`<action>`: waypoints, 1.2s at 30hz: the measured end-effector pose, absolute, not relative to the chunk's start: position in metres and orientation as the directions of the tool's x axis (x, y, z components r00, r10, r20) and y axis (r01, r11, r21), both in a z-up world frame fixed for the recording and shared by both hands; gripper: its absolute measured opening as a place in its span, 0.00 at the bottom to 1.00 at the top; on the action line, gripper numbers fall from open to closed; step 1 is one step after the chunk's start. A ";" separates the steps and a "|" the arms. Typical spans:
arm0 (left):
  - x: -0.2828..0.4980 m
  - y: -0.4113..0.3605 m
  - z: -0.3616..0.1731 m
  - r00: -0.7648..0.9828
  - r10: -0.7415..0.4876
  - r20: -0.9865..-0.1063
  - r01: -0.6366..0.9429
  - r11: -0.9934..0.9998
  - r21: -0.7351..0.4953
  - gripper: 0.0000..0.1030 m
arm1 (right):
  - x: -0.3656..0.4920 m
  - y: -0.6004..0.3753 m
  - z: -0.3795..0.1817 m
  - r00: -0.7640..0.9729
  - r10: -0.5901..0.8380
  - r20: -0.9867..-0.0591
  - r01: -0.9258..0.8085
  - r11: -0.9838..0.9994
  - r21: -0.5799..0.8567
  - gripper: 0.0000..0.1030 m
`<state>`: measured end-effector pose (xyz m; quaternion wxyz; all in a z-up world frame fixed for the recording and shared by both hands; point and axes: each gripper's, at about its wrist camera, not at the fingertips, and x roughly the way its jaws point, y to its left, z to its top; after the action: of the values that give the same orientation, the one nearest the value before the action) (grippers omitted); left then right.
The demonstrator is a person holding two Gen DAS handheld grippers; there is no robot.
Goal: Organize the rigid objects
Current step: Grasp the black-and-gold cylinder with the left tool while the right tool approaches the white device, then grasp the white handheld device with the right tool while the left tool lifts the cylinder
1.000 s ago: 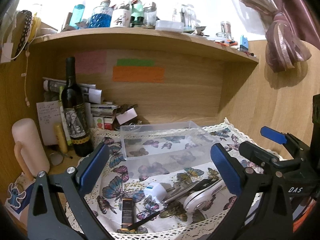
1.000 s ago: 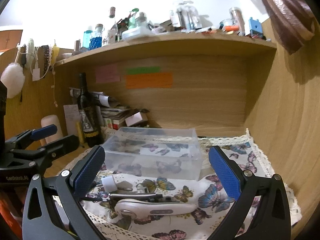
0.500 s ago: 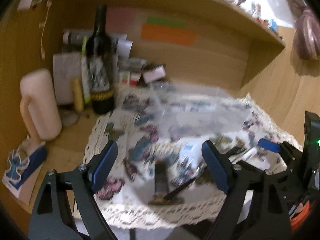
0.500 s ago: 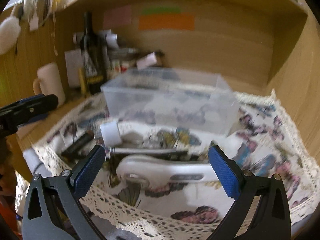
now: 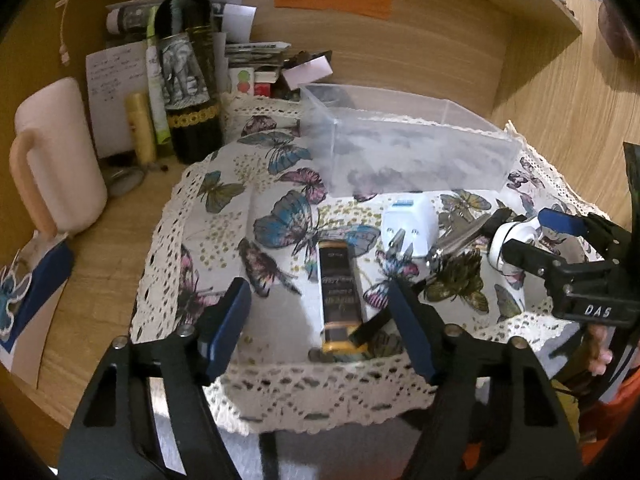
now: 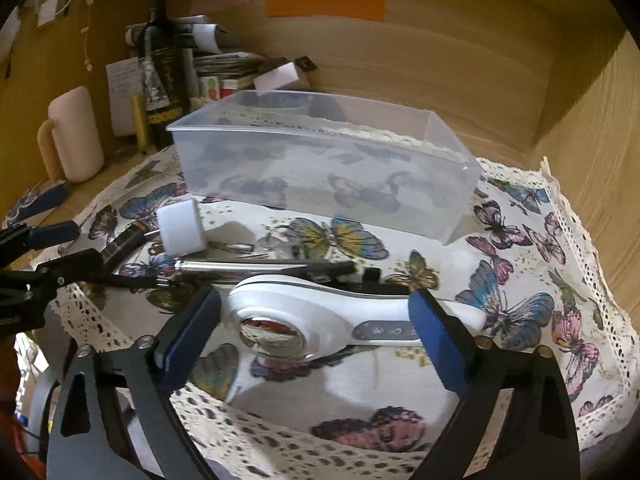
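Left hand-held gripper (image 5: 320,324): jaws closing, not yet pressed on anything; the dark rectangular bar (image 5: 340,300) is seen lying between them, nearer the 3 o'clock pad, on the butterfly cloth (image 5: 224,216).
Right hand-held gripper (image 6: 316,328): jaws closing, wide apart; the white handheld device (image 6: 320,312) is seen between the pads, contact cannot be told.
Just beyond the device, at 12 o'clock: metal tongs (image 6: 256,268), lying flat.
White plug adapter (image 6: 182,228) is seen at 10 o'clock from the device, beside the bar's far end.
Further back: clear plastic box (image 6: 320,172), upright on the cloth.
At the back of the counter (image 5: 108,248), 10 o'clock: wine bottle (image 5: 188,64), pink jug (image 5: 56,156).
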<state>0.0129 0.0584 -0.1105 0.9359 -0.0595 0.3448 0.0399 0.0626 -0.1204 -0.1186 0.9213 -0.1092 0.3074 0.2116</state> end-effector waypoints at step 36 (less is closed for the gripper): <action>0.041 0.066 -0.105 0.756 -0.016 -0.654 -0.066 0.993 -0.100 0.22 | 0.137 -0.146 -0.120 0.472 0.278 -0.837 -0.648 0.753 -0.116 0.66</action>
<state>0.0408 0.0660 -0.1046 0.9353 -0.0586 0.3487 0.0135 0.1367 -0.1456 -0.1203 0.8306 -0.2146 0.4317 0.2786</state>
